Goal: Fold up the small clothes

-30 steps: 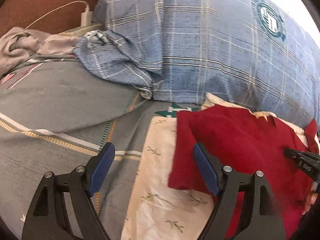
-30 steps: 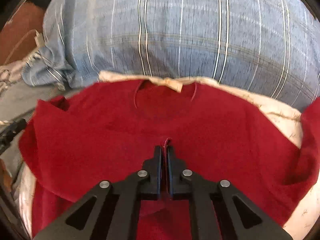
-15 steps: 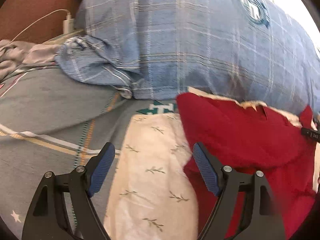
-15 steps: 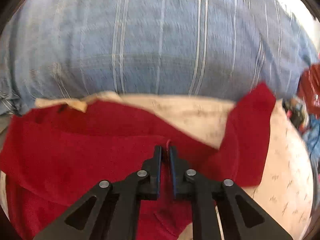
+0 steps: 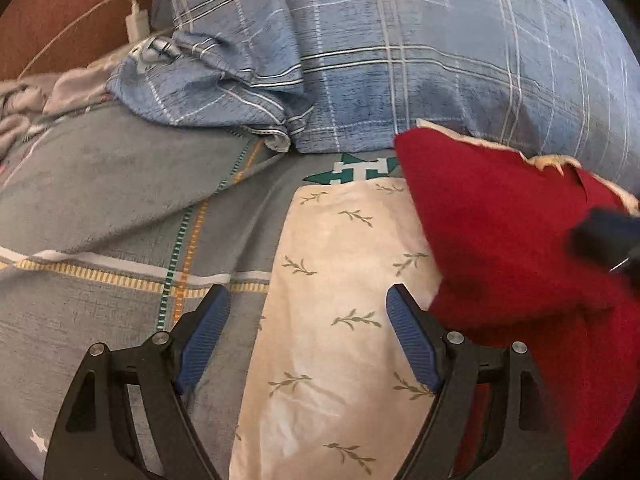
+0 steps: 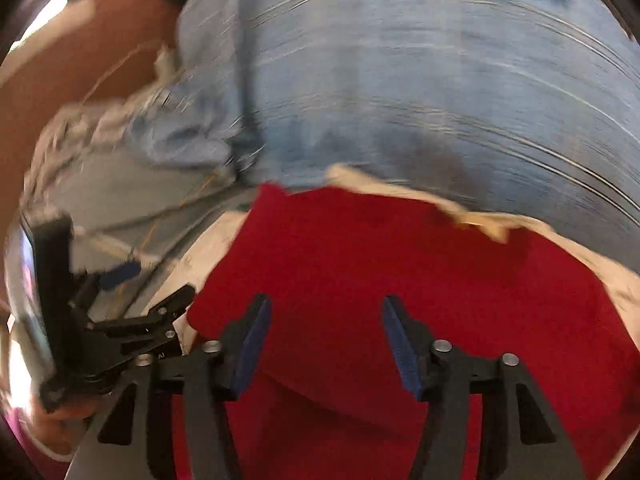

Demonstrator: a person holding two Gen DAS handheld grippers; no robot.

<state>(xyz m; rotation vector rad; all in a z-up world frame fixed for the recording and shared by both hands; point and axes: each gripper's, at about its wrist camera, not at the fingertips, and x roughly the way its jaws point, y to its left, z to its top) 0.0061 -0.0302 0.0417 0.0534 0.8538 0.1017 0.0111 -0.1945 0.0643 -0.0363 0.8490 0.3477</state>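
Observation:
A red garment (image 5: 500, 240) lies on a cream cloth with a leaf print (image 5: 340, 280), its left part folded over the body. My left gripper (image 5: 307, 292) stands open over the cream cloth, just left of the red edge, with nothing between its pads. In the right wrist view my right gripper (image 6: 325, 304) hovers over the red garment (image 6: 380, 260); its jaws are opening and no fabric is pinched between them. The left gripper (image 6: 156, 284) shows blurred at that view's left edge. The right gripper's dark tip (image 5: 604, 240) is blurred over the red fabric.
A big blue plaid pillow (image 5: 440, 60) rises right behind the garment. A grey striped bedspread (image 5: 100, 200) spreads to the left. A white charger with its cable (image 5: 136, 24) and crumpled grey cloth (image 5: 24, 100) lie at the far left by a brown headboard (image 5: 60, 8).
The right gripper, shut on a pinch of red fabric before, has let it go and its jaws stand apart; its view swung left. The left gripper slid off the red edge onto the cream cloth.

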